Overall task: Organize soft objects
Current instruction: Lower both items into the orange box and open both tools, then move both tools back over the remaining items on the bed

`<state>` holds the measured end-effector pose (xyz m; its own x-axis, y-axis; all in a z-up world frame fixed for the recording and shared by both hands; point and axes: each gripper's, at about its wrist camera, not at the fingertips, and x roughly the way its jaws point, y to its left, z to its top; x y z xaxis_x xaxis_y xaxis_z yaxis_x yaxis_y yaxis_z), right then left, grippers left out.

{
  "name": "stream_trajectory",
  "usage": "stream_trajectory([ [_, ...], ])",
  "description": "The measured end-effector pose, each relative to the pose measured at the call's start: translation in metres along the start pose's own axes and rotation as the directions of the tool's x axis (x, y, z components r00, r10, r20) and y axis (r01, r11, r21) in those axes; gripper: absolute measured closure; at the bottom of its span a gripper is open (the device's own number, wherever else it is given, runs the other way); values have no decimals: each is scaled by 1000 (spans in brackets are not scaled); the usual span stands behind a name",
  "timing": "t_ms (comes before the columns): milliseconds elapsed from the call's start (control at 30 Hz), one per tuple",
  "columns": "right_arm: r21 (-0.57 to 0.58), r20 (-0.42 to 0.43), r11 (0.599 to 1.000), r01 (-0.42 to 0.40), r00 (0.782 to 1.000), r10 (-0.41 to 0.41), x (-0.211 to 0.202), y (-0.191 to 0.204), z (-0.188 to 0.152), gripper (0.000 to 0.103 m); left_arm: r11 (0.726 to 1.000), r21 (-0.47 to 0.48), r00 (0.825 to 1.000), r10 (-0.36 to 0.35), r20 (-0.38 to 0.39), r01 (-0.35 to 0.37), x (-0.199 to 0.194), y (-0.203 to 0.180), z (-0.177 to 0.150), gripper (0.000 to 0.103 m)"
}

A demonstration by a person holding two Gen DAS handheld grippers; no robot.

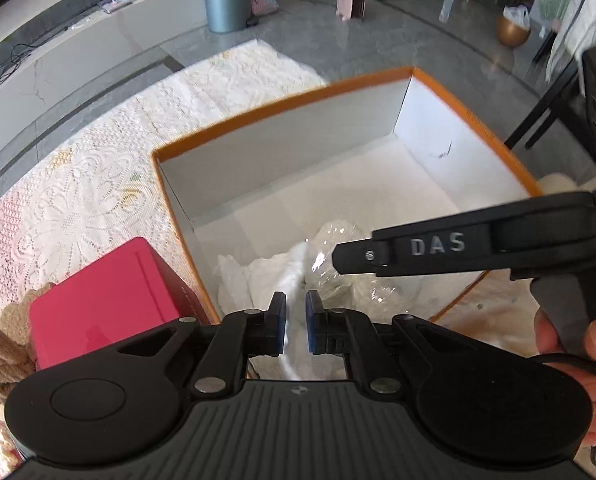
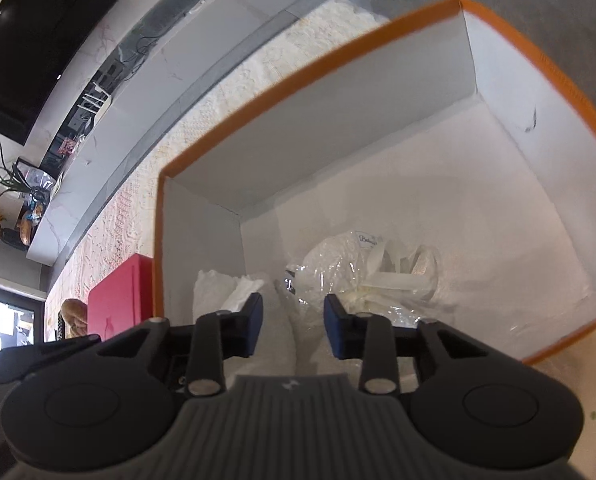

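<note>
**Both tongs over the orange box, soft goods below**

Left wrist view first: we're looking down into the orange-rimmed box (image 1: 281, 100) on the lace-covered worktop (image 1: 77, 208), and the white cloth (image 1: 273, 276) lies bunched in the near-left corner of its floor. Our left tongs (image 1: 295, 320) hang right above that cloth, pads drawn almost together, only a thin slot left; white shows through the slot, but whether any fold is pinched we cannot tell. Just right of the cloth, touching it, sits the clear-wrapped bundle (image 1: 338, 248) with its ribbon. The right tongs (image 1: 336, 258) reach in from the right, tips at that wrapping.

Over to the right wrist view: those tongs (image 2: 293, 320) stand part open, nothing between the pads, the cloth (image 2: 217, 292) below and to the left, the bundle (image 2: 346, 268) just ahead and right.

So we judge it this way: cloth belongs to the left hand, bundle to the right. Outside the box on the left wait a red box (image 1: 105, 300) and a brown plush (image 1: 1, 356), nearer our left hand.
</note>
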<state>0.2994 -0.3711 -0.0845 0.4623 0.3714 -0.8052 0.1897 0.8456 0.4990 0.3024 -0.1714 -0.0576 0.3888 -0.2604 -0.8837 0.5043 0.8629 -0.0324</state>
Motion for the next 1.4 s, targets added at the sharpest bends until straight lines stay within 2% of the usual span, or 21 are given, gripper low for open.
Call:
stream_trajectory([
  [100,-55,42,998,13,999,-10,-17,13,-6,60,1000,-16,998,-18,53,19,-21,1,-6,92],
  [167,-85,71,996,9,998,-3,-28,22,-13,55,999,-36,996,-21,92,24,-38,4,-12,92],
  [267,-128,137,992,4,990,14,-48,35,-27,52,999,-40,985,-28,169,36,-66,7,-23,92],
  [333,-154,180,988,4,983,24,-59,44,-38,44,998,-40,976,-29,216,38,-84,10,-34,92],
  [400,-186,216,982,-4,975,45,-69,55,-51,39,999,-37,965,-24,261,35,-103,13,-46,92],
  [533,-237,265,970,-44,958,109,-84,75,-82,39,999,-44,934,12,357,4,-134,17,-77,92],
  [733,-327,323,943,-56,932,167,-92,106,-137,39,982,-181,888,127,442,-50,-158,39,-137,92],
  [800,-366,334,928,-64,922,195,-92,115,-157,39,971,-229,877,170,450,-71,-161,50,-161,90],
  [867,-413,345,909,-57,914,214,-90,125,-176,39,951,-290,874,225,430,-102,-162,65,-185,88],
  [967,-469,363,882,-34,904,228,-80,139,-202,39,900,-419,889,283,359,-117,-160,94,-221,88],
  [1033,-485,350,874,-37,907,233,-69,147,-216,39,861,-495,895,306,324,-115,-159,111,-243,87],
  [1100,-501,318,864,-53,917,241,-54,155,-225,39,840,-526,900,326,290,-134,-155,122,-258,87],
  [1200,-535,271,843,-61,932,240,-34,167,-238,39,822,-544,894,360,268,-168,-153,132,-269,81],
  [1267,-559,250,827,-60,939,238,-22,177,-246,40,810,-567,892,357,277,-148,-153,139,-275,71],
  [1400,-612,211,789,-56,950,231,-3,191,-255,40,807,-575,891,353,285,-136,-150,153,-280,64],
])
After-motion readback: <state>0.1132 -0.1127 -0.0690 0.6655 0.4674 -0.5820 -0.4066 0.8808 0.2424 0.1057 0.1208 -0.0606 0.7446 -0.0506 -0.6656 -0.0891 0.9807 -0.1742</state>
